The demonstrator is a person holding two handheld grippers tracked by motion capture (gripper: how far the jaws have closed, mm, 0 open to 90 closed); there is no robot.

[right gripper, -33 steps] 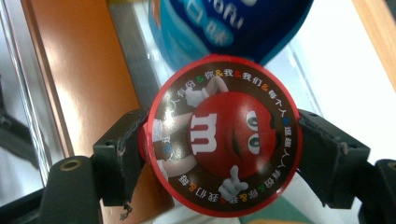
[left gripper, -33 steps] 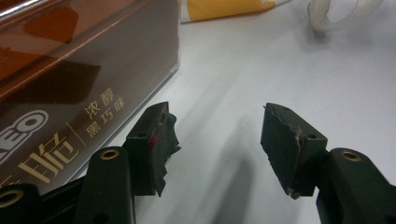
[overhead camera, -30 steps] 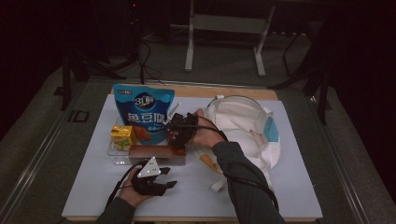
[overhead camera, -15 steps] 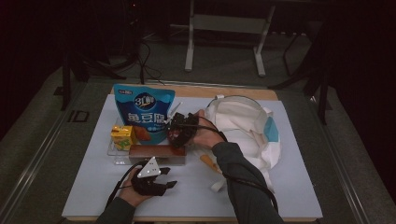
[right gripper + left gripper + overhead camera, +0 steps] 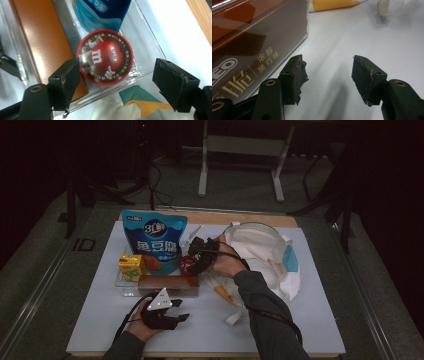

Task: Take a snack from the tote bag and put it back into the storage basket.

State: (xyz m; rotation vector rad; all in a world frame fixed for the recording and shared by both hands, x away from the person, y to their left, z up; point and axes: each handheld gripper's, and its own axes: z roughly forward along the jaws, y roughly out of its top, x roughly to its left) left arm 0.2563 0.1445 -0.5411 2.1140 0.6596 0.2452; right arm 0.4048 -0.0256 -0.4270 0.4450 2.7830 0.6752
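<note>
From the high view, my right gripper (image 5: 196, 256) hangs over the clear plastic tray (image 5: 122, 281) at the centre of the white table (image 5: 90, 320), its jaws spread wide on either side of a round red M&M's tin (image 5: 186, 264) without pressing on it. In the right gripper view the tin (image 5: 105, 57) lies flat in the tray's corner (image 5: 150, 47), printed lid facing up at the camera; being round, it shows no long axis I can call, and one jaw stands just beside its rim while the other is well apart. The tray also holds a blue snack pouch (image 5: 154, 241) standing upright at the back, a yellow drink carton (image 5: 132, 266) at its left end, and a long brown chocolate box (image 5: 168, 282) lying along the front edge, its length running left to right. My left gripper (image 5: 170, 312) rests low on the table just in front of that box, jaws partly open with nothing between them. A white cloth bag (image 5: 265, 255) lies to the right of the tray.
</note>
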